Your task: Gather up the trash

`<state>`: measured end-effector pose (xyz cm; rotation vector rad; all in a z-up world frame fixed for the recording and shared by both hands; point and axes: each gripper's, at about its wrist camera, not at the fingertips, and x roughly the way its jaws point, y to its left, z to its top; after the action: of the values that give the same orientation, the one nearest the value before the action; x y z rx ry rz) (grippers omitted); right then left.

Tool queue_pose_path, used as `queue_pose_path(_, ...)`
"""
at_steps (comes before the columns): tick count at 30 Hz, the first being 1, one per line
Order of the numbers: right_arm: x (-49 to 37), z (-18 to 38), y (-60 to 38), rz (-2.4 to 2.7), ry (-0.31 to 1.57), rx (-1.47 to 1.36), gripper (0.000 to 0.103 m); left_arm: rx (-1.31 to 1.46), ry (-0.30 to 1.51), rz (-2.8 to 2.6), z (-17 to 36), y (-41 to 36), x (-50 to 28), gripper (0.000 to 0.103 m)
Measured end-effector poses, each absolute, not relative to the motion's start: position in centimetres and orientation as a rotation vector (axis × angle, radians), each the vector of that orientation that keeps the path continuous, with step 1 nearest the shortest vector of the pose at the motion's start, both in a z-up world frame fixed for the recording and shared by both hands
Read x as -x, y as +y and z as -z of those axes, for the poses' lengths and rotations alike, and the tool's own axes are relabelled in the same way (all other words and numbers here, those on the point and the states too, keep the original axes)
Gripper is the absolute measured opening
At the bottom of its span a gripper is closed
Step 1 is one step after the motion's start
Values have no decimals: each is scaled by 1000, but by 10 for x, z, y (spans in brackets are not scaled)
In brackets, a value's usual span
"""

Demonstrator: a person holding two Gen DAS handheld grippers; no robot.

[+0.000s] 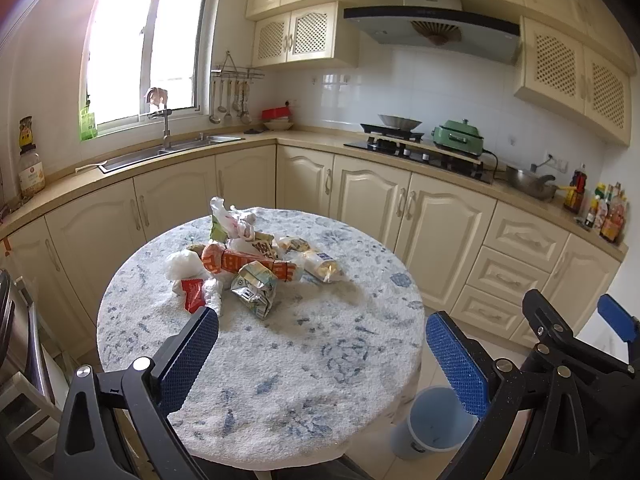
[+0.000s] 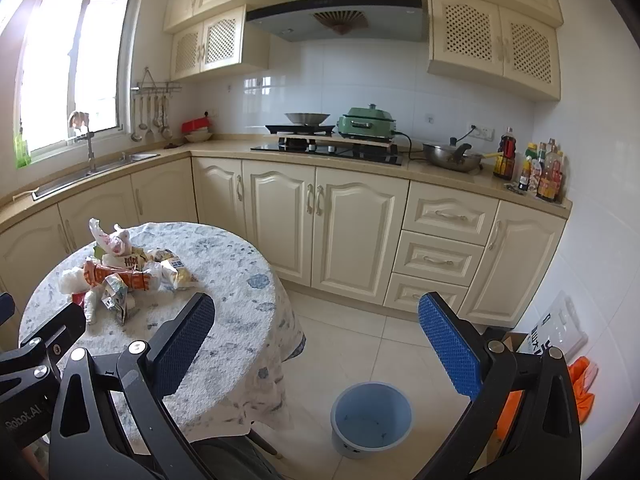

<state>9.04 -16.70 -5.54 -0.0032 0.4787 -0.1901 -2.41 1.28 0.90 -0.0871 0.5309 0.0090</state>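
Observation:
A heap of trash lies on the far left part of a round table with a blue-patterned white cloth: wrappers, crumpled plastic bags and a squashed carton. It also shows in the right wrist view. A light blue bin stands on the floor right of the table, seemingly empty; it also shows in the left wrist view. My left gripper is open and empty above the near table half. My right gripper is open and empty, above the table's right edge and the floor.
Cream kitchen cabinets run along the back and left, with a sink, a stove and bottles on the counter. An orange glove and a box lie on the floor at right. A chair stands left of the table.

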Motion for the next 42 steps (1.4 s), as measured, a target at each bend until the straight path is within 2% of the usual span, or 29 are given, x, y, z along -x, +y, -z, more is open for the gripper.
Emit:
queue_pose_path(28,-88,55,-161,187,484,19,103,94,531,-13,-8,17,31,102)
queue_pose_path(42,-115,72,-149,172,559,37,103,114,598,-48,5,31,2,102)
